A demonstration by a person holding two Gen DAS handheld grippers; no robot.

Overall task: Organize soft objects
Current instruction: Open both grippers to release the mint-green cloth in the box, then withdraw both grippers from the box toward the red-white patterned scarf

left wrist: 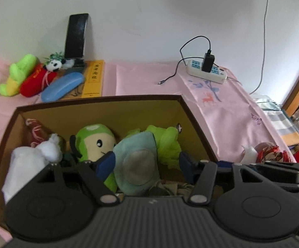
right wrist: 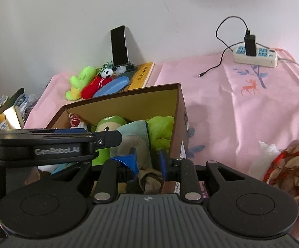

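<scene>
Your cardboard box [left wrist: 116, 107] holds a green plush doll [left wrist: 94, 140] and teal plush [left wrist: 138, 161]; both grippers, left [left wrist: 146, 165] and right [right wrist: 148, 162], gape on pink cloth [left wrist: 228, 111].

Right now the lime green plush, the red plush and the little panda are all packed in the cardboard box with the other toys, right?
Not quite. The lime green plush, red plush and panda lie outside the cardboard box, on the pink cloth by the wall, as the left wrist view shows. Other toys are in the box.

Phone [left wrist: 76, 36] against wall, power strip [left wrist: 207, 71], yellow book [left wrist: 93, 77]
</scene>
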